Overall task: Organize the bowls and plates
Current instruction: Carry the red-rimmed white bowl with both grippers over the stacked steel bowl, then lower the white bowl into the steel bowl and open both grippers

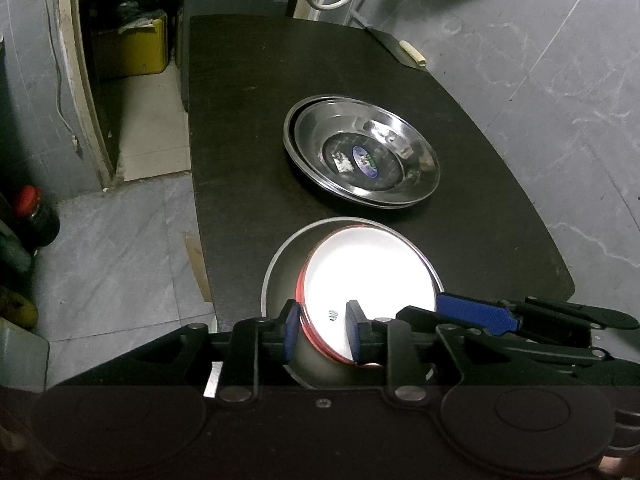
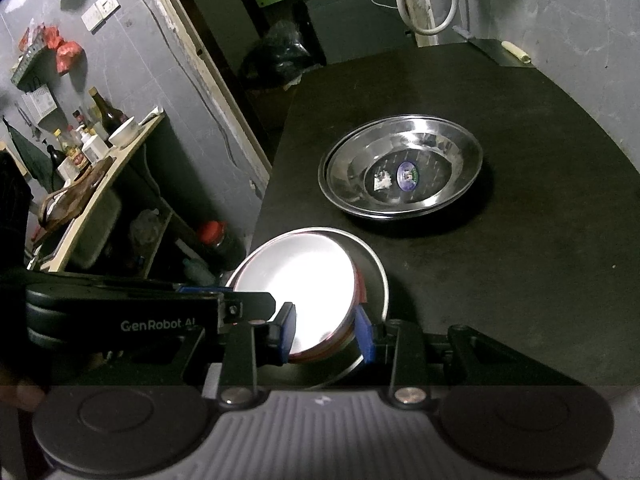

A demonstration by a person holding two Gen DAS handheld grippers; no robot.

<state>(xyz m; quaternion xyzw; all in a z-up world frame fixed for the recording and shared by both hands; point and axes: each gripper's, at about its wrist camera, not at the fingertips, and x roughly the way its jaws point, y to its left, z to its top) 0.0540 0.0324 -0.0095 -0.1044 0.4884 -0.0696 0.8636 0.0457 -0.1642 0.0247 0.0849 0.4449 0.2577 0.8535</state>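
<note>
A white plate with a red rim rests tilted inside a shallow steel dish at the table's near edge. My left gripper straddles the plate's near-left rim, its jaws apart on either side of the rim. My right gripper straddles the plate's near-right rim, also with a gap. The right gripper's blue finger shows in the left wrist view. Two nested steel bowls with stickers inside sit farther back.
The black table drops off on its left side to a grey tiled floor. A red-capped dark bottle stands on the floor. A shelf with bottles is at far left. A cleaver lies at the table's back.
</note>
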